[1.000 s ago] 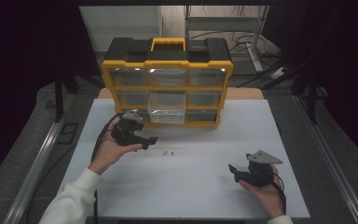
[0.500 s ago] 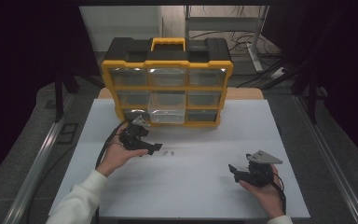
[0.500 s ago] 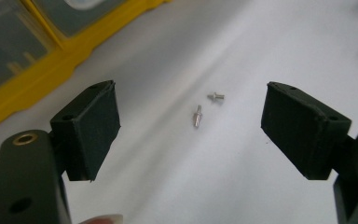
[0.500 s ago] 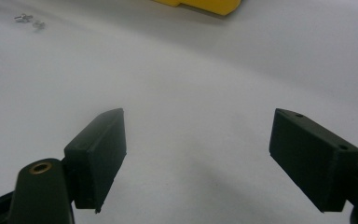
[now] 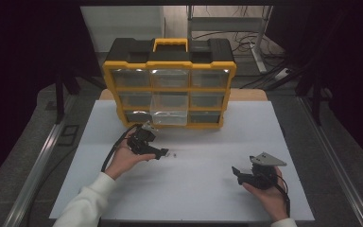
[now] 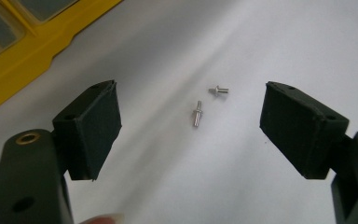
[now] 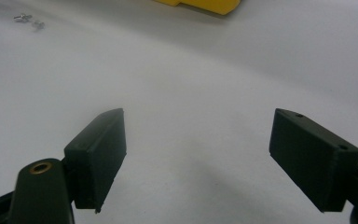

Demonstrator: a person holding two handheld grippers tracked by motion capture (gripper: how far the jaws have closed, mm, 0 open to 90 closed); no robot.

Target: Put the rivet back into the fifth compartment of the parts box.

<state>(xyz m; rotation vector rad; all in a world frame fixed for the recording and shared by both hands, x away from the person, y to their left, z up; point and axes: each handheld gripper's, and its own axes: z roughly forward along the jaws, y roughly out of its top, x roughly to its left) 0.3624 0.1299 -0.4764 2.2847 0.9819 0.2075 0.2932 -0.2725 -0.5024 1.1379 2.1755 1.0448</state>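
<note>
two small metal screws (image 6: 197, 114) lie side by side, not touching, on the white worktop (image 5: 203, 189), just ahead of the left claw (image 6: 191, 128), which hovers released above them. the right claw (image 7: 198, 154), also released, sits well apart near the worktop's front edge. the yellow organizer (image 5: 170, 85) stands behind.

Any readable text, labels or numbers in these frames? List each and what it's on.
None readable.
Organizer: no legible brand or label on the black top, yellow frame or clear drawers.
Two screws: no markings visible.
Left tool and right tool: plain black pads, no print.
Table: plain white.
</note>
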